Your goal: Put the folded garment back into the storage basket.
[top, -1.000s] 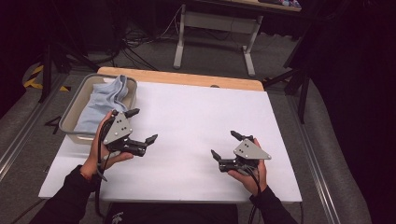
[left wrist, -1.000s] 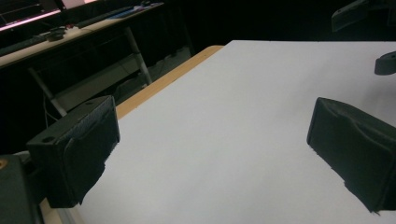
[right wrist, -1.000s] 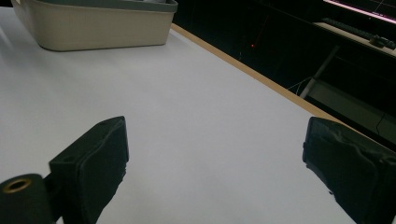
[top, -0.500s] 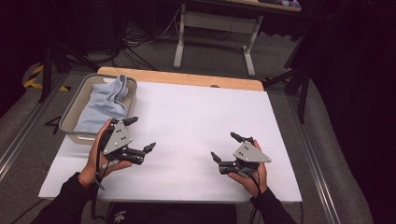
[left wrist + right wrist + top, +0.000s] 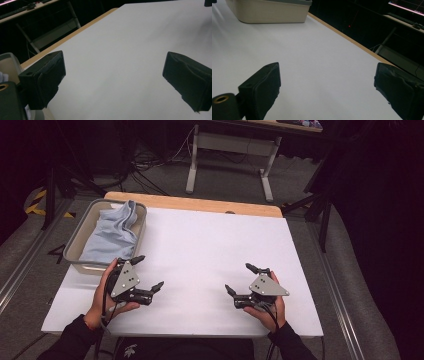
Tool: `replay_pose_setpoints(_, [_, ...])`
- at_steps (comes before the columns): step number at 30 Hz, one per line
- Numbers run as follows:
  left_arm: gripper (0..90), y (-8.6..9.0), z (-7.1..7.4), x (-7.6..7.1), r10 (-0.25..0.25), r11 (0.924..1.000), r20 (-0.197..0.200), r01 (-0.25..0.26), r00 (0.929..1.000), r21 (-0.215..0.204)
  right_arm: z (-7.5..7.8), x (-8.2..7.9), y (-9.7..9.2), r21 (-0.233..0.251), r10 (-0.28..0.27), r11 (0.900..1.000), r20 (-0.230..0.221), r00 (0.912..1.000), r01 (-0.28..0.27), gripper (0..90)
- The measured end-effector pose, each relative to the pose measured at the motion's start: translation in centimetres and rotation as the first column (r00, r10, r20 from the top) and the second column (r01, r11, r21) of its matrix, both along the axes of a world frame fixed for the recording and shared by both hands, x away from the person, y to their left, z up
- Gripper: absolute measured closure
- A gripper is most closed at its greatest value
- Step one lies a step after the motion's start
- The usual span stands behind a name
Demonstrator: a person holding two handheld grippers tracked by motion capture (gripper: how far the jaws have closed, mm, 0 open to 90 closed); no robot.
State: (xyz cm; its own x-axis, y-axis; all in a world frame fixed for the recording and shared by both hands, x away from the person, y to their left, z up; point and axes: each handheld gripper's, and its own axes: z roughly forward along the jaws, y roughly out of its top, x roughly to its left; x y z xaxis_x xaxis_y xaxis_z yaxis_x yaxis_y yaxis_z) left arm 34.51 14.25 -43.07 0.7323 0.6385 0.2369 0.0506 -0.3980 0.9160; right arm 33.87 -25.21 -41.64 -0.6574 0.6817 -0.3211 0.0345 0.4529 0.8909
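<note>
Left gripper (image 5: 148,272) rests on the white tabletop (image 5: 200,245), jaws spread wide and empty, just beside the grey bin (image 5: 75,240). The light blue cloth (image 5: 110,232) lies bunched inside; its folds hide the bin's floor. Right gripper (image 5: 239,278), well apart, is likewise spread and empty.

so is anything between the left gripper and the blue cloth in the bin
Only the bin's near wall. The left gripper is open beside that corner, over the white table, and the light blue cloth lies inside, so reach over the rim.
</note>
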Motion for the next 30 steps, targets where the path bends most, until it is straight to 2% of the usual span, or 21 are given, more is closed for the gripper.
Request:
replay_pose_setpoints(4, [5.3, 0.0, -0.9, -0.1, 0.008, 0.9996, -0.010, -0.008, 0.9999, 0.028, -0.2, -0.2, 0.2, 0.000, 0.015, 0.9999, 0.009, 0.9998, -0.015, 7.4])
replay_pose_setpoints(7, [5.2, 0.3, -1.3, -0.1, 0.011, 0.9998, -0.035, -0.010, 0.9993, 0.015, -0.4, -0.3, 0.1, -0.011, 0.018, 0.9998, 0.020, 0.9996, -0.018, 7.4])
replay_pose_setpoints(11, [4.7, 0.6, -1.4, -0.2, 0.018, 0.9998, -0.045, -0.018, 0.9988, 0.012, -0.4, -0.3, 0.0, -0.007, 0.019, 0.9998, 0.016, 0.9997, -0.019, 7.3])
replay_pose_setpoints(15, [4.5, 0.6, -1.3, -0.2, 0.011, 0.9998, -0.038, -0.011, 0.9992, 0.016, -0.5, -0.3, 0.0, -0.010, 0.021, 0.9997, 0.018, 0.9996, -0.021, 7.4])
replay_pose_setpoints(22, [4.4, 0.7, -1.1, -0.2, -0.002, 1.0000, -0.042, 0.002, 0.9991, -0.005, -0.5, -0.5, 0.2, -0.027, 0.017, 0.9995, 0.024, 0.9996, -0.016, 7.4])
replay_pose_setpoints(30, [4.1, 0.6, -1.1, -0.2, -0.008, 1.0000, -0.034, 0.008, 0.9994, 0.002, -0.3, -0.6, 0.0, -0.023, 0.006, 0.9997, 0.040, 0.9992, -0.005, 7.4])
